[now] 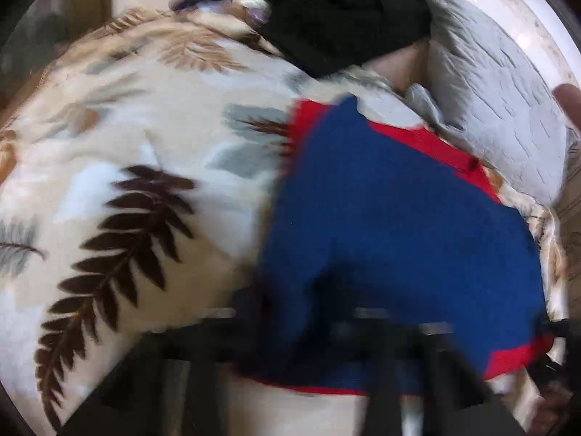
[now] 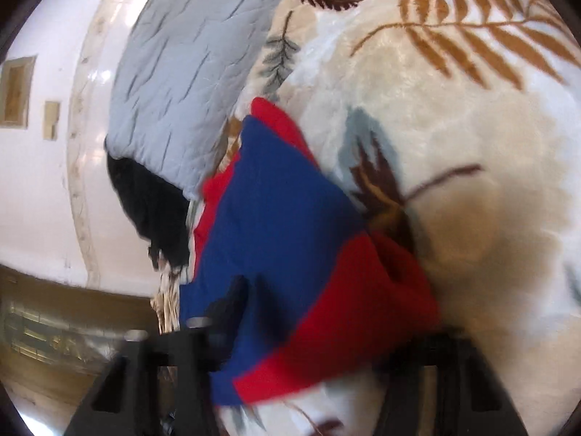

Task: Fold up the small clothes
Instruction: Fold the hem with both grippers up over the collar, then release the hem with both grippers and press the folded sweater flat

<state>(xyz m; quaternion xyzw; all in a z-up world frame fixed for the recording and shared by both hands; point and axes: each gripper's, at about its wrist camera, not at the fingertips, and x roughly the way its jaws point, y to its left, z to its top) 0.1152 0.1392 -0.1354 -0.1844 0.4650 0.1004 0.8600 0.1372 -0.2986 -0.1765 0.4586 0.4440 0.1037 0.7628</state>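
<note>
A small blue and red garment (image 1: 392, 225) lies partly folded on a leaf-print blanket (image 1: 127, 145). In the left wrist view its near edge drapes over my left gripper (image 1: 308, 345), which is blurred; the cloth hides the fingertips. In the right wrist view the same garment (image 2: 283, 225) hangs lifted and bunched, with its lower edge between the black fingers of my right gripper (image 2: 290, 356), which looks shut on it.
A black cloth (image 1: 337, 14) lies at the blanket's far edge beside a grey quilted pillow (image 1: 497, 101). The pillow (image 2: 189, 72) and black cloth (image 2: 149, 203) also show in the right wrist view, next to a white floor (image 2: 40, 200). A fingertip (image 1: 568, 101) shows at right.
</note>
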